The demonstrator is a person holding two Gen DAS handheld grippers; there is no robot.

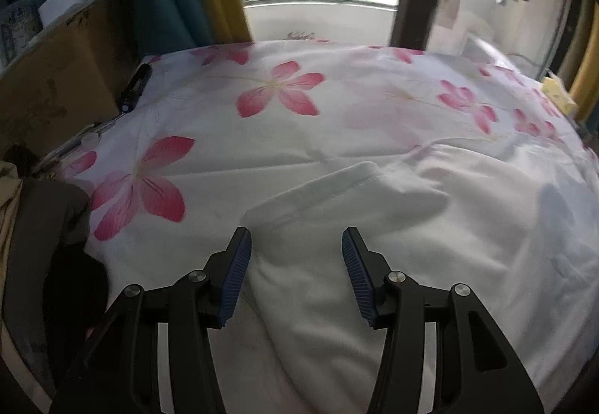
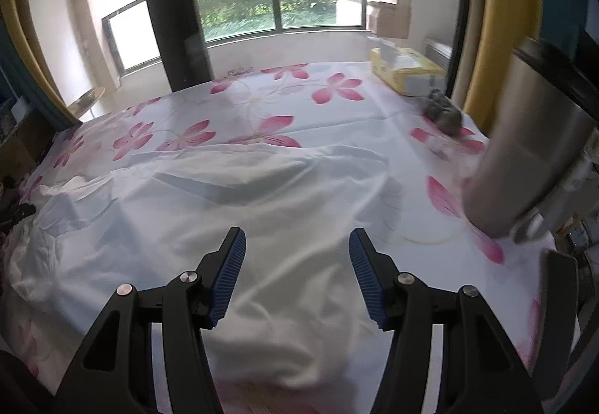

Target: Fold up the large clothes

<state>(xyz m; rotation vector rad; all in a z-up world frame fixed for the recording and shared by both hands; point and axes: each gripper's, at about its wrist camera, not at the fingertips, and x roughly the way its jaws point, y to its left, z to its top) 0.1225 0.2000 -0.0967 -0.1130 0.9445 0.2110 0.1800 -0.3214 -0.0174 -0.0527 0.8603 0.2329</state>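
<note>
A white garment (image 2: 262, 211) lies rumpled on the bed (image 1: 337, 106), over a sheet printed with pink flowers. It looks soft, with shallow creases and a folded-over flap (image 1: 348, 185) on the left side. It spreads mostly crosswise in front of both cameras; which end is collar or hem I cannot tell. The left gripper (image 1: 295, 245) and right gripper (image 2: 297, 245) each hover low over the cloth, pointing forward toward the window, jaws wide apart and holding nothing.
</note>
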